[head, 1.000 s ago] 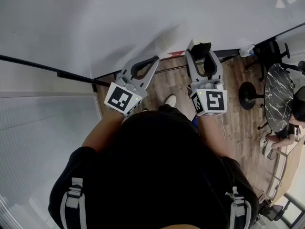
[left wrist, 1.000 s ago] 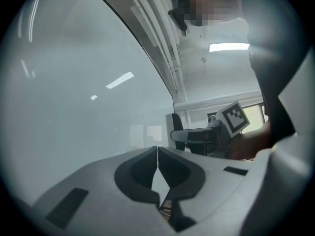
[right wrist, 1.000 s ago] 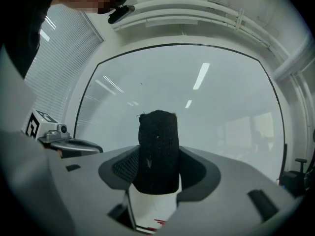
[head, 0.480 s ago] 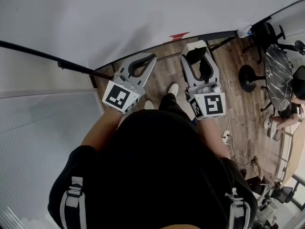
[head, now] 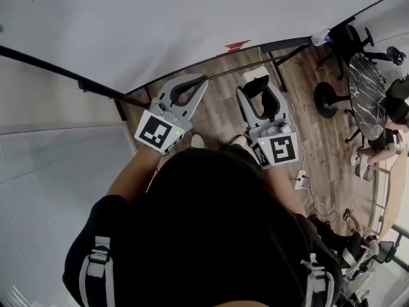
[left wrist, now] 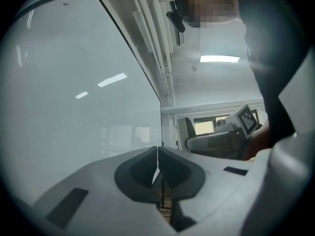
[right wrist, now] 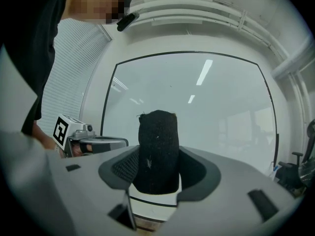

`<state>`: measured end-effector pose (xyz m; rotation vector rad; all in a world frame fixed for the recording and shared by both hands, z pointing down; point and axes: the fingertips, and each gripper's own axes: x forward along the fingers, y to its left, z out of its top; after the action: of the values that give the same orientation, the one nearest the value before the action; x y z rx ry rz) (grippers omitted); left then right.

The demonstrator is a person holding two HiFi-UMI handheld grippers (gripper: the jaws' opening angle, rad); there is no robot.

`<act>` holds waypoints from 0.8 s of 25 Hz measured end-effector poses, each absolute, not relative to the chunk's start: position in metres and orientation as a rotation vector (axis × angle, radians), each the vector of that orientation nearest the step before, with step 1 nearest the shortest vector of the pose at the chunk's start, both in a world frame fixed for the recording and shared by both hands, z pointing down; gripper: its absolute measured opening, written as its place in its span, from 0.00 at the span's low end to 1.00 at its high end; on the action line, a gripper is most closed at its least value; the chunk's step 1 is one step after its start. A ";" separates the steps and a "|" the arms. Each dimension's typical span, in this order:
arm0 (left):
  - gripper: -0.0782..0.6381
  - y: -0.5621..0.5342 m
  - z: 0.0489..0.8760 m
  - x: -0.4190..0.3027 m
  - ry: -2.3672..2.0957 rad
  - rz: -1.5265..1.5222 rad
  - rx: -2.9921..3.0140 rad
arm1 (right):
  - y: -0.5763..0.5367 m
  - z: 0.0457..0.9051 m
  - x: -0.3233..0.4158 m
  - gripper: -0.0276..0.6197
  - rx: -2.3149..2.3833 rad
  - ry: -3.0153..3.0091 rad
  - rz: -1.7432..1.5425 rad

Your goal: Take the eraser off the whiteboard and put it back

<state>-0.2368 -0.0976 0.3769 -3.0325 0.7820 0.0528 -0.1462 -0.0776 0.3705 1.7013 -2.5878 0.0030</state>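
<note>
- Head view: the left gripper (head: 197, 82) is held level over the wooden floor (head: 307, 133), just short of the whiteboard (head: 192, 18). Its jaws are drawn together to a point.
- Same view: the right gripper (head: 257, 82) is beside it and apart from it. The eraser (head: 254, 76) sits between its tips, clear of the board.
- Only this view shows a round dark table (head: 369, 88), an office chair (head: 348, 40), a seated person (head: 396, 104) and a red mark (head: 238, 45) at the board's lower edge.
- Left gripper view: the jaws (left wrist: 157, 154) are closed tip to tip with nothing between them. The board fills the left of the frame. The right gripper's marker cube (left wrist: 248, 120) shows at far right.
- Right gripper view: the jaws (right wrist: 158, 170) are spread fairly wide and clamp the eraser's (right wrist: 157, 136) black felt end, which stands upright. The board's glossy face is behind it, not touching. The left gripper's marker cube (right wrist: 61, 130) shows at left.
- Count: two grippers, two marker cubes, one eraser, one whiteboard.
</note>
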 end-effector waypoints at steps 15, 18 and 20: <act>0.12 -0.087 0.372 -0.218 0.756 0.054 -3.038 | -0.064 0.371 -0.136 0.39 1.629 -2.653 -0.008; 0.12 -0.083 0.370 -0.211 0.755 0.061 -3.033 | -0.060 0.373 -0.130 0.39 1.613 -2.662 -0.008; 0.12 -0.080 0.368 -0.205 0.753 0.062 -3.033 | -0.058 0.372 -0.124 0.39 1.607 -2.667 0.000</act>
<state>-0.2046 -0.0798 0.3683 -3.0326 0.7527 0.0617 -0.1240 -0.0579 0.3721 1.6066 -2.6674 -0.0002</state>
